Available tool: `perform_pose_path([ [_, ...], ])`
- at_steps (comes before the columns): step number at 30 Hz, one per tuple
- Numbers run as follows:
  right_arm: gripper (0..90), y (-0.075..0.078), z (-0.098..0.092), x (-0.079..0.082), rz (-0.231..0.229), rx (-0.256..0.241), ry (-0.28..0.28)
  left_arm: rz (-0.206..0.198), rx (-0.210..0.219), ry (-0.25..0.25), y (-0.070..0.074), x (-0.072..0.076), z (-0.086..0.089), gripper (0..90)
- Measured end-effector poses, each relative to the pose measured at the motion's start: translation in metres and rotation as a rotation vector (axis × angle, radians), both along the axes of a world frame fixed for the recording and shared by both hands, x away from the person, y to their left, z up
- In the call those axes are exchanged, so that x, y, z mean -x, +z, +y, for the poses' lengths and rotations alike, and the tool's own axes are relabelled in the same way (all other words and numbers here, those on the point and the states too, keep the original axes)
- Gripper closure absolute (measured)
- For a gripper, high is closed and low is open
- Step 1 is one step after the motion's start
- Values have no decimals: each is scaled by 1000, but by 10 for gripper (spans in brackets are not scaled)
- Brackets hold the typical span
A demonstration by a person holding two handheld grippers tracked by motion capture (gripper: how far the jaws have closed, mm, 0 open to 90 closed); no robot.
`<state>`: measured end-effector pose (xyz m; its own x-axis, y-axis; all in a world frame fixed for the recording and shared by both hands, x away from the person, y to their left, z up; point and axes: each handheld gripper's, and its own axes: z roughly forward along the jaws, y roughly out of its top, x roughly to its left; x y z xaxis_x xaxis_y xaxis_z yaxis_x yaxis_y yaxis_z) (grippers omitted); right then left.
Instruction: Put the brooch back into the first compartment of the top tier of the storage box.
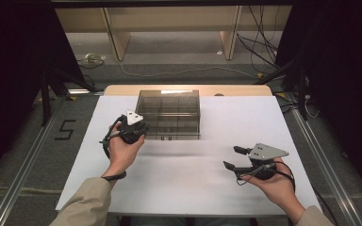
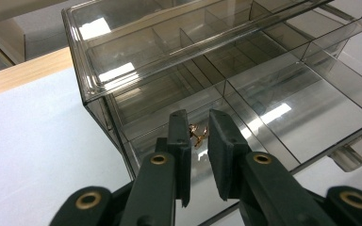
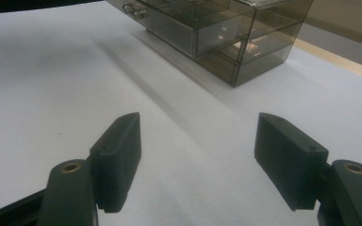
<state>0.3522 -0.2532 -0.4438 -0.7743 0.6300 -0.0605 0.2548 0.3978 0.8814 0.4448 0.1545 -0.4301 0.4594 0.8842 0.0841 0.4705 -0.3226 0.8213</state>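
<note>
A smoky clear organiser box [image 1: 168, 113] with divided drawers stands at the back middle of the white table. My left gripper [image 1: 140, 124] is at the box's front left corner. In the left gripper view its jaws [image 2: 198, 118] stand close together over an open drawer compartment [image 2: 283, 108], shut on a small gold piece [image 2: 196, 135] at their tips. My right gripper [image 1: 231, 157] hovers over the table at the front right. It is open with nothing between its fingers [image 3: 198, 127], and the box [image 3: 207, 28] is well beyond them.
The white table top [image 1: 184, 188] is bare in front of the box and between my hands. A wooden table edge [image 1: 122, 89] runs behind the box. Cables [image 1: 264, 52] and shelving lie on the floor beyond, with dark curtains on both sides.
</note>
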Motion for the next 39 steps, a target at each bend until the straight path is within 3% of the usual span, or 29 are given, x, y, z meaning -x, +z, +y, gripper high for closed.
perform_pose_path([
  [18, 333, 0, 0, 0, 1, 2, 2, 25, -21, -9, -4, -4, -3, 791],
  [39, 333, -1, 1, 0, 1, 5, 4, 36, -6, -23, -5, -4, -5, 783],
])
